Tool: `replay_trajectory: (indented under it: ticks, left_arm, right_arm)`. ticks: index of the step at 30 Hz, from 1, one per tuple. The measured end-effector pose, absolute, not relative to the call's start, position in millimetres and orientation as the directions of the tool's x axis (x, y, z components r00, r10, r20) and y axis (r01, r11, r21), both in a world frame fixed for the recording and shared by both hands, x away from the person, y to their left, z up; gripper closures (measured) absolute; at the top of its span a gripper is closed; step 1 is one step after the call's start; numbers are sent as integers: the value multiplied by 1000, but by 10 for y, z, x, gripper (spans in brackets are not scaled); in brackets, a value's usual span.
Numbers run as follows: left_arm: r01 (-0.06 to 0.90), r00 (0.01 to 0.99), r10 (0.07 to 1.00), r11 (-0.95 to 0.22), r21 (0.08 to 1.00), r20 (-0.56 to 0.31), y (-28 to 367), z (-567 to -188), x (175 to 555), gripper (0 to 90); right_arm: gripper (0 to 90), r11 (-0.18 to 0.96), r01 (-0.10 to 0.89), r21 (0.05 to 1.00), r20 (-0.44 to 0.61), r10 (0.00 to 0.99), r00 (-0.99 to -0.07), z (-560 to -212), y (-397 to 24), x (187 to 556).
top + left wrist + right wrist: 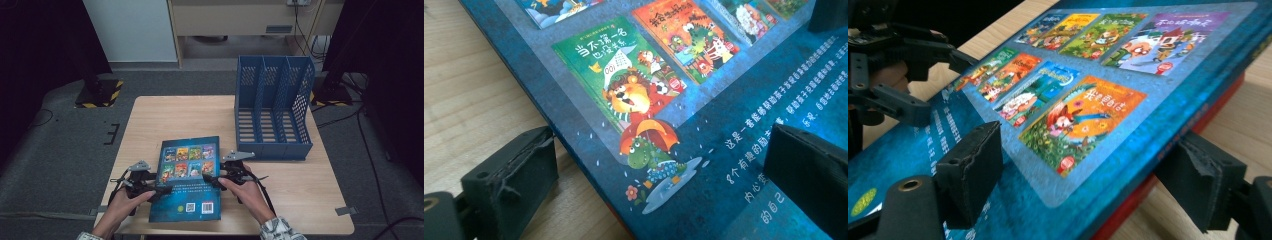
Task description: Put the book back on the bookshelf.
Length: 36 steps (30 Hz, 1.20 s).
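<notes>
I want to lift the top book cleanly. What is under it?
Under the blue picture book, the right gripper view shows a red-edged book or cover resting on the wooden table. Its face is covered, so whether more lies beneath is unclear.

We are reading Chinese print on the back cover of the book (734, 150): white lines of characters running down its blue ground, a small green cover titled 当不第一名也没关系, with "100" on a sheet beside it.

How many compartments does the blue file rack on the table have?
3, side by side in the blue file rack at the table's far right: one at the left, one in the middle, one at the right. All appear empty.
</notes>
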<state>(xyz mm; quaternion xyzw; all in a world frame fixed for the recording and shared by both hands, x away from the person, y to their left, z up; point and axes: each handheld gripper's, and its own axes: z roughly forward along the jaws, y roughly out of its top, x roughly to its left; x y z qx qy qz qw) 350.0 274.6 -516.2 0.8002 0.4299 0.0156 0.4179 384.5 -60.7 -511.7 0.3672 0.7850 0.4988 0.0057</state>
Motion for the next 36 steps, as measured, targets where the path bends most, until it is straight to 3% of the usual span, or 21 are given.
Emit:
replay_trajectory:
  ticks: [9,19,29,36]
  left_arm:
    - [686,629,688,-270,676,-363,2762,-5146,3502,0]
    - [653,654,683,-294,698,-324,2735,-5085,3478,0]
    - [634,662,686,-298,713,-302,2739,-5049,3459,16]
    - [633,659,686,-284,721,-308,2745,-5028,3452,18]
  right_arm:
    - [218,232,576,784,382,552,-741,-4974,-548,3895]
    - [188,286,582,761,389,517,-763,-4881,-403,3931]
    - [284,266,596,758,396,537,-744,-4843,-388,3974]
    - [264,273,581,767,387,525,-758,-4780,-365,3963]
